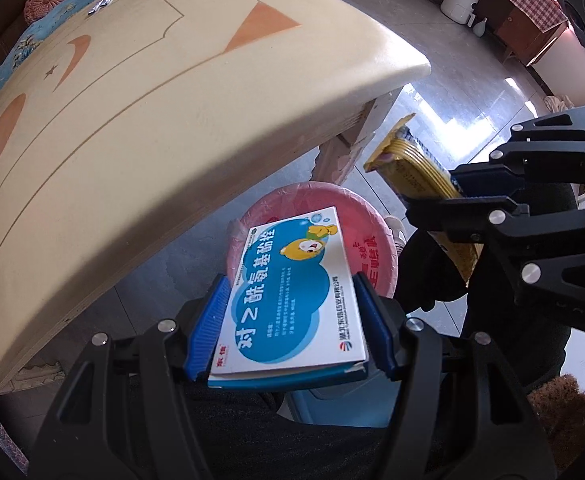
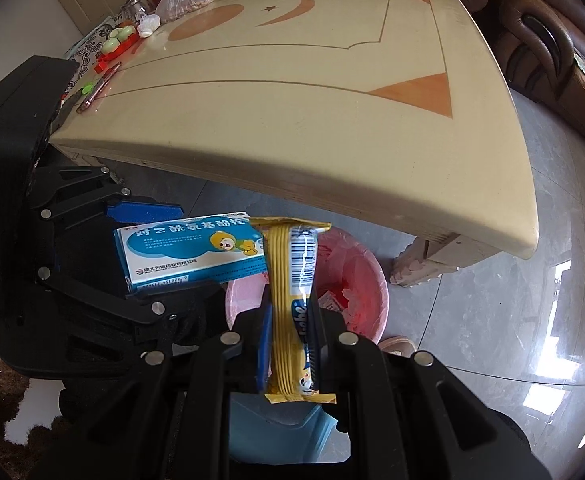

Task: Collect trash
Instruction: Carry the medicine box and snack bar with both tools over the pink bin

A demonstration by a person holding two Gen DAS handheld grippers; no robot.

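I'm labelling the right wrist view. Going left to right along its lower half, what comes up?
Left gripper → blue-and-white medicine box → yellow snack wrapper → pink-lined trash bin → table leg.

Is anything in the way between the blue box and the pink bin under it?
Nothing visible. The left tool holds the medicine box right over the open pink trash bin, with clear air beneath. The right tool holds a yellow snack wrapper beside it, not under it.

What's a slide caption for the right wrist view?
Right hand-held gripper holds a yellow snack wrapper above the pink trash bin.
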